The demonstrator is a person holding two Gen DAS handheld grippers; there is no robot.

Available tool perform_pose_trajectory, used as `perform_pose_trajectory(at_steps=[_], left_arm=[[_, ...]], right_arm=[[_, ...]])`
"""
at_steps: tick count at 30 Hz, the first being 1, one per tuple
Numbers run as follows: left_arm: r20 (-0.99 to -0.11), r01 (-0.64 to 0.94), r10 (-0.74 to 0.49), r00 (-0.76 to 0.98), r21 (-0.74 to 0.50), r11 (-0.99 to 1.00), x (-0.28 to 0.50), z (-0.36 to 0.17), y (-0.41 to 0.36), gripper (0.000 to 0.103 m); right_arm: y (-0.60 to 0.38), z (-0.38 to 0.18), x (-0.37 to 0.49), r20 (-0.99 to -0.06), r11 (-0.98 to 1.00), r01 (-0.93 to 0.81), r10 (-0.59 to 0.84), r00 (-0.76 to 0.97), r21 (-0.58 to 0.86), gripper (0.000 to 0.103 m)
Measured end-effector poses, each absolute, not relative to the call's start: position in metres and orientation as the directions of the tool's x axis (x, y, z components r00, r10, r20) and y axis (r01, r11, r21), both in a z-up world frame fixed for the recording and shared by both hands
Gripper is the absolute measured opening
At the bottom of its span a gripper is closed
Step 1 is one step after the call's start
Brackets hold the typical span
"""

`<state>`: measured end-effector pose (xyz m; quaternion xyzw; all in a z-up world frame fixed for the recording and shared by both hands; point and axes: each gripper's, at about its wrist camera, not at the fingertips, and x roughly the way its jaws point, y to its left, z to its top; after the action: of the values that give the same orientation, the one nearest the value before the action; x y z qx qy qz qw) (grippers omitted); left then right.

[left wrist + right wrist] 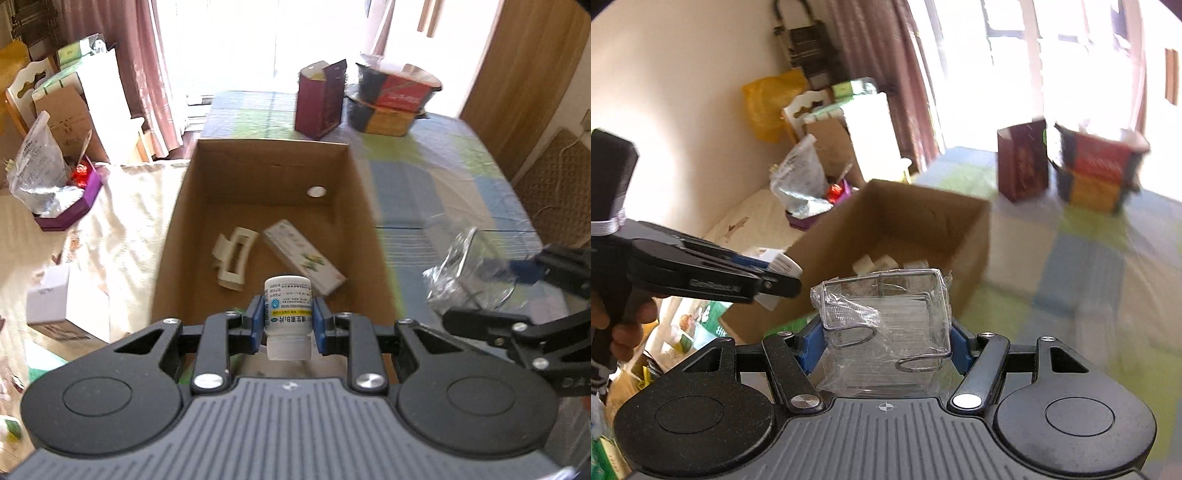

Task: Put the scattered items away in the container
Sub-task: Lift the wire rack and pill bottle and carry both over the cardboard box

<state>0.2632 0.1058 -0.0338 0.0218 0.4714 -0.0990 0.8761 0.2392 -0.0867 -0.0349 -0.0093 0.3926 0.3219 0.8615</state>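
While my left tongs pinch the bottle by its middle, cap toward me, I hold it above the near end of the box. Gripping it across the body keeps the round sides from rolling out between the blue pads, and hanging it over the opening means a simple release should drop it inside. A hair clip and a flat carton already lie on the box floor, side by side, so I judge the tidying partly done.

My right tongs are pressed onto a clear pack of what look like wire clips, though I cannot be sure through the glare. I hold it by its two sides, off to the right of the box and just short of its near corner, waiting clear so both tools do not crowd the opening together.

The box sits on a checked cloth over the surface, well apart from the maroon bag at the far end.
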Motion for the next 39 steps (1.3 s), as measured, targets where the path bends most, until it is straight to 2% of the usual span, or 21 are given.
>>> perform_pose_trajectory(at_steps=[7,15,28,30,33,39], left_arm=[[-0.848,0.229,-0.122,0.516,0.000,0.974,0.307,-0.047,0.118,0.022],[-0.889,0.248,-0.070,0.452,0.050,0.968,0.338,-0.088,0.122,0.022],[-0.898,0.261,0.003,0.440,0.131,0.956,0.352,-0.121,0.121,0.023],[-0.898,0.261,0.014,0.441,0.143,0.955,0.352,-0.121,0.121,0.025],[-0.899,0.256,0.016,0.437,0.142,0.956,0.352,-0.122,0.123,0.029],[-0.902,0.257,0.003,0.432,0.127,0.958,0.350,-0.122,0.126,0.029]], right_arm=[[-0.045,-0.050,0.274,-0.701,0.773,-0.612,0.530,0.477,0.168,0.069],[-0.015,-0.086,0.299,-0.745,0.717,-0.695,0.489,0.453,0.047,0.069],[-0.008,-0.112,0.317,-0.765,0.677,-0.736,0.473,0.436,-0.001,0.069],[-0.006,-0.114,0.317,-0.768,0.670,-0.742,0.471,0.434,-0.009,0.069],[-0.003,-0.117,0.316,-0.770,0.661,-0.751,0.470,0.432,-0.019,0.069],[0.000,-0.121,0.318,-0.772,0.661,-0.750,0.467,0.431,-0.018,0.069]])
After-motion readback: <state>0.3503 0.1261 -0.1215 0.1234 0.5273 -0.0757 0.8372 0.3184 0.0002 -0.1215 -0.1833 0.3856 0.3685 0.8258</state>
